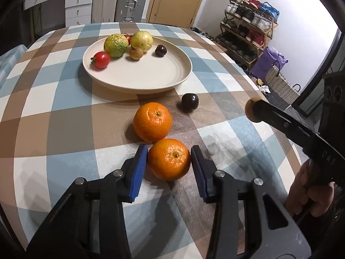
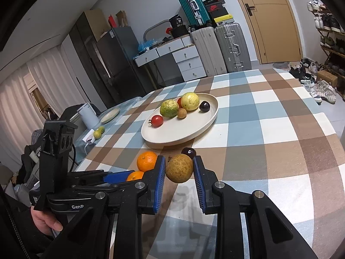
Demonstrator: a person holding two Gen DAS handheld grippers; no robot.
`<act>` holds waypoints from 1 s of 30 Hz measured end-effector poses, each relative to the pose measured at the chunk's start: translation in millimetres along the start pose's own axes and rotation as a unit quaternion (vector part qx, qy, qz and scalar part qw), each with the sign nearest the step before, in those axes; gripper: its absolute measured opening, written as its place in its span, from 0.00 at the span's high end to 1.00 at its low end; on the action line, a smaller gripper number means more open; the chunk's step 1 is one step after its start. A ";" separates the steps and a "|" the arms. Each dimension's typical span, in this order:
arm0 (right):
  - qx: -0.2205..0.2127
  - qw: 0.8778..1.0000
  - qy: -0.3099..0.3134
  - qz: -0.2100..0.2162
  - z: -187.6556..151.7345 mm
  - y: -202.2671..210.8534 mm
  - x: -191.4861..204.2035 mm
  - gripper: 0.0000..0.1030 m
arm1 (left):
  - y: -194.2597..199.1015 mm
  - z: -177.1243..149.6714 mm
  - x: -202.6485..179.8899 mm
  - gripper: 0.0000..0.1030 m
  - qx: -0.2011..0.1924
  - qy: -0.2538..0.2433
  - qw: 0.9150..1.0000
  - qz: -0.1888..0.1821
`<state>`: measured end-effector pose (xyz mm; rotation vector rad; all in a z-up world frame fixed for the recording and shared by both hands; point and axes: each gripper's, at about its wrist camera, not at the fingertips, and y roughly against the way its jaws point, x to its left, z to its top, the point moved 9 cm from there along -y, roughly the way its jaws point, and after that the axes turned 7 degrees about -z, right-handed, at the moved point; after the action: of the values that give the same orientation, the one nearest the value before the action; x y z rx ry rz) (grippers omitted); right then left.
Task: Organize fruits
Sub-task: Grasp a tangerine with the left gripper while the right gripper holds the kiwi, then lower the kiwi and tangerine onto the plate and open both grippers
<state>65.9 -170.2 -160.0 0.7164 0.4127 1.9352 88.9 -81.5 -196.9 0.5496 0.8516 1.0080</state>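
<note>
1. Fruits are the job, and most already sit on the far half of the cream plate (image 1: 172, 79), which lies near the middle of the checked tabletop (image 1: 54, 99).
2. Two guavas, one green (image 1: 116, 45) and one yellow (image 1: 141, 41), are the largest pieces: they look firm and bumpy-skinned, so a hold across the widest part should keep.
3. A near orange (image 1: 169, 159) lies toward the tabletop's near edge, flanked by the blue pads of the left tool (image 1: 169, 164), which look pressed on its sides. Its peel probably gives a little and grips well; gentle pressure at the equator suits it.
4. A second orange (image 1: 152, 121) rests just beyond, nearly touching the first.
5. A small tan round fruit (image 2: 179, 171) is clamped in the right tool (image 2: 179, 172), clear of the cloth; likely light and thin-shelled, so easy to crack.
6. A dark plum-like fruit (image 1: 189, 104) waits just off the plate's near rim; smooth and glossy, it may slip or roll.
7. Tomatoes such as the red tomato (image 1: 101, 59) on the plate are soft and bruise readily.
</note>
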 end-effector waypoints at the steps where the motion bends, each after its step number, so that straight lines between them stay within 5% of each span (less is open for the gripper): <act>1: 0.001 1.000 0.001 0.000 -0.2 0.0 0.5 0.74 | 2.1 -0.7 0.9 0.63 -0.002 0.001 1.000 0.005; 14: 0.005 1.000 0.027 0.000 1.5 -3.3 22.3 0.74 | 31.2 1.4 5.9 0.63 -0.021 -0.004 1.000 -0.016; 30: 0.005 0.999 0.006 0.031 46.6 -33.8 22.4 0.74 | 42.9 88.8 43.1 0.63 -0.070 -0.006 0.998 -0.004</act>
<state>111.7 -136.0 -136.6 0.7312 0.4122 1.9983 152.0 -25.6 -130.0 0.4330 0.7659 1.0473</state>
